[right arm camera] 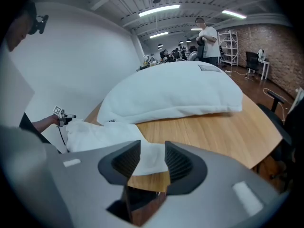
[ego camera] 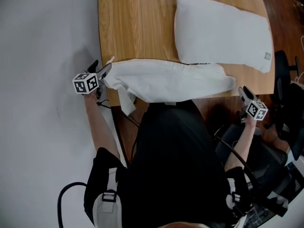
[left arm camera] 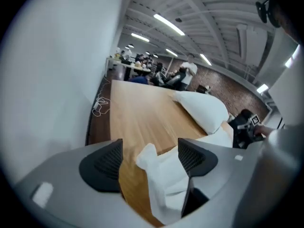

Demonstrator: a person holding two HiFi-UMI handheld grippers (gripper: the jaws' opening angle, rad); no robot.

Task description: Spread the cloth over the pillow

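The white cloth point(ego camera: 166, 82) lies in a long, wrinkly bunch along the near edge of the wooden surface point(ego camera: 133, 27), right beside the puffy white pillow point(ego camera: 221, 34). The left claw point(left arm camera: 149, 158) and right claw point(right arm camera: 152, 161) both stand apart, each with one cloth end loose between its jaws.

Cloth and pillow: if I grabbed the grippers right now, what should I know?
Left gripper: open, a corner of the cloth between its jaws, not pinched.
Right gripper: open, the cloth's other end between its jaws, not pinched.
Cloth lies bunched along the near edge of the table, in front of the pillow.
Done: pillow not covered yet.
Left: grip both ends, lift, spread cloth over pillow.
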